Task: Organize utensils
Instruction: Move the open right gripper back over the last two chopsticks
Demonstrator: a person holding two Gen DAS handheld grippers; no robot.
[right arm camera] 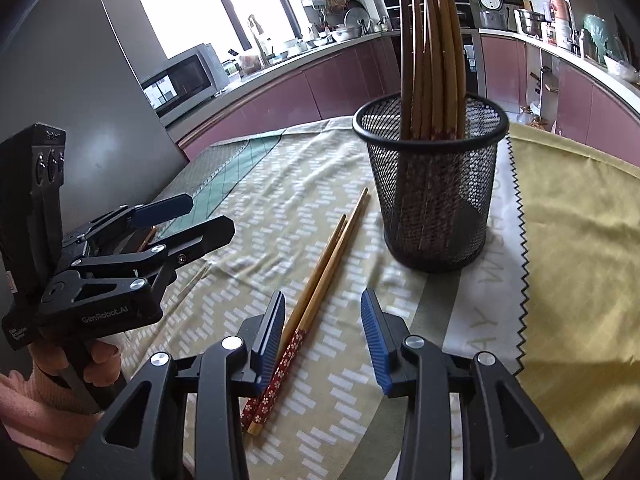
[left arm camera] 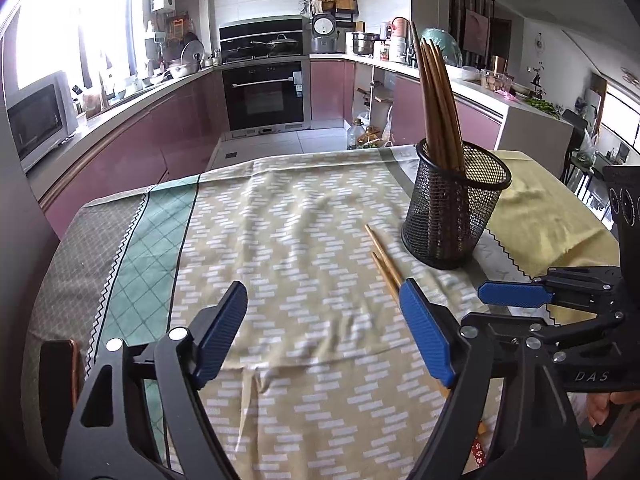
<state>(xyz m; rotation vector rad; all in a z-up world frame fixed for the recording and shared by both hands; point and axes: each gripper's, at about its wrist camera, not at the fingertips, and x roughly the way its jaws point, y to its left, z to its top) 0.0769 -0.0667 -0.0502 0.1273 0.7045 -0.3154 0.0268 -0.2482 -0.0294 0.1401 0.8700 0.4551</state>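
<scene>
Two chopsticks lie flat, tips toward the mesh holder.

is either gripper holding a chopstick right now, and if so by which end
Nothing is held. The left gripper and right gripper are both open; the two loose chopsticks lie on the tablecloth beside the mesh holder.

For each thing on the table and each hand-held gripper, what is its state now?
Mesh cup: upright, holding chopsticks.
Chopsticks in cup: standing, leaning together.
Loose chopstick pair: lying flat on the cloth beside the cup.
Left hand-held gripper: open, empty.
Right hand-held gripper: open, over the loose pair.
</scene>
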